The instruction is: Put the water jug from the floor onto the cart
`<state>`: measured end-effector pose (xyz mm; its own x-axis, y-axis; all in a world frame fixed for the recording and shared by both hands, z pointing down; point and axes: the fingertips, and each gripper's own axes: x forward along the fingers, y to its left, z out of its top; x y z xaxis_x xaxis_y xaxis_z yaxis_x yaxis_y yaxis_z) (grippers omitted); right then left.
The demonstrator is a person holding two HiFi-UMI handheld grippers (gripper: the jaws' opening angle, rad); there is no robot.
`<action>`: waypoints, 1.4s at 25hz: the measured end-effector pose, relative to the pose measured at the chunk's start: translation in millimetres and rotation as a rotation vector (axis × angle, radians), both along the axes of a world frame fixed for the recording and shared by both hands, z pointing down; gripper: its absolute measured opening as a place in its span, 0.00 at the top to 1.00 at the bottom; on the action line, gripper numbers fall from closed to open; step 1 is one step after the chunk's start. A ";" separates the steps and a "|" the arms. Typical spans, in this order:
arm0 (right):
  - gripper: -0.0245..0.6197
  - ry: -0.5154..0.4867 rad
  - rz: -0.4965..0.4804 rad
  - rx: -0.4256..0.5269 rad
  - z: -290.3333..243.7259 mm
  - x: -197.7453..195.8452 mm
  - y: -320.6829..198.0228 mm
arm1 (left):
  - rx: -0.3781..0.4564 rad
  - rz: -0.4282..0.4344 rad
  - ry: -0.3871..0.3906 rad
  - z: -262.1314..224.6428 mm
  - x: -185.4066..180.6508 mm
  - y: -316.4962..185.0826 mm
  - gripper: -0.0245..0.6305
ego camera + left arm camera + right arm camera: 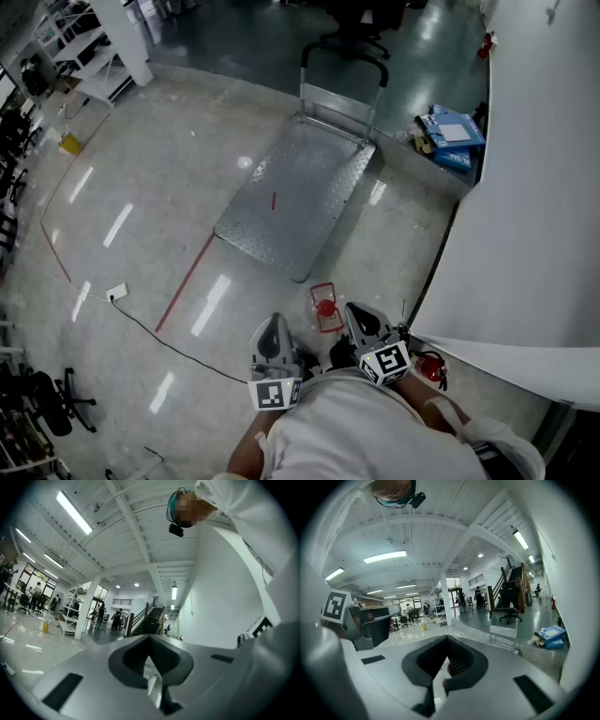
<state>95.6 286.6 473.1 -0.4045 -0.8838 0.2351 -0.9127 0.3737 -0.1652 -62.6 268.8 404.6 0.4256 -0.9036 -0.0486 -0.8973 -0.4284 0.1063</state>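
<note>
The left gripper (274, 330) has its two grey jaws pressed together with nothing between them, and the right gripper (361, 319) is the same, its tips shut tight and holding nothing. Both sit low, close to the person's body, and point out over the floor. Just past the right gripper's tip stands the water jug (323, 307). From above it looks like a red frame round a red cap. It is on the shiny grey floor (169, 187), just short of the near edge of the flat silver metal cart (291, 197). The cart's bar handle (342, 54) stands up at its far end. A big white curved wall (534, 187) crowds the right side — the left side is wide open floor, crossed only by a red tape line (183, 286) and a thin black cable (169, 345). Blue boxes (450, 133) lie by the cart's far right corner.
</note>
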 end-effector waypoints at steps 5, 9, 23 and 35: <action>0.95 0.003 -0.007 0.001 -1.4 1.2 -3.3 | -0.002 -0.001 0.006 2.4 3.0 -2.6 0.96; 0.95 -0.001 -0.004 -0.006 1.9 2.1 -5.1 | -0.010 -0.004 0.010 4.8 2.8 -5.8 0.96; 0.94 0.128 0.032 -0.256 105.0 8.2 -58.6 | -0.023 -0.019 0.025 15.4 6.9 -35.7 0.96; 0.73 0.273 -0.110 -0.923 350.5 -7.3 -33.9 | -0.167 -0.068 0.008 54.9 -12.6 -50.1 0.96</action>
